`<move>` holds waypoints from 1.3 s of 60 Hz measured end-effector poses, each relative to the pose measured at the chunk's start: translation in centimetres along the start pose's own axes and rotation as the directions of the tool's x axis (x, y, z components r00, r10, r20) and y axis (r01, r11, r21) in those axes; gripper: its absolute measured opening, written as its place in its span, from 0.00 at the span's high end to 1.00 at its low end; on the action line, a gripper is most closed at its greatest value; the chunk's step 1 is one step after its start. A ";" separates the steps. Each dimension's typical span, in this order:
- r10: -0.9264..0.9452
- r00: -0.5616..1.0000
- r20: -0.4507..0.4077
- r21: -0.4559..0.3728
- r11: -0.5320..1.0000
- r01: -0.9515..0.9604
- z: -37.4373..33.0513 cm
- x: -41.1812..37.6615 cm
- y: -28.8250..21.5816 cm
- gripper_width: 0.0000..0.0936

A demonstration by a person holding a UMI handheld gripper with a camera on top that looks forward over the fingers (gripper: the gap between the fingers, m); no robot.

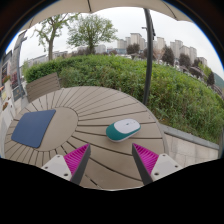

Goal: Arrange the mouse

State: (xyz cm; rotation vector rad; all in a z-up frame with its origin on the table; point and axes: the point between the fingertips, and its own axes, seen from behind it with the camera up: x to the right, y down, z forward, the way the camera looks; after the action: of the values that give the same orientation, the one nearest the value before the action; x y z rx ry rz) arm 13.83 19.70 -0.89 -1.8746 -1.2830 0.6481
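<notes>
A white and teal mouse lies on the round slatted wooden table, just ahead of my fingers and slightly toward the right one. A dark blue mouse pad lies flat on the table to the left, beyond my left finger. My gripper hovers over the near part of the table, open, with only bare slats between its magenta pads. The mouse is apart from both fingers.
A pole rises behind the table. Beyond it lies a green hedge, then trees and buildings. A wooden chair stands at the far left of the table.
</notes>
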 end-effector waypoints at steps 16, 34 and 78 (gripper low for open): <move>0.012 1.000 0.020 -0.012 1.000 -0.012 4.4 0.3 -2.6 0.08; -0.020 0.997 0.069 -0.023 0.999 0.021 7.7 -0.7 -4.9 0.08; -0.064 0.988 0.139 0.046 0.997 0.058 2.7 -9.4 -16.6 0.56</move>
State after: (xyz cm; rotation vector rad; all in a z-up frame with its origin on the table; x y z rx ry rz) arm -0.68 15.15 10.94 -1.7748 -1.3999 0.7805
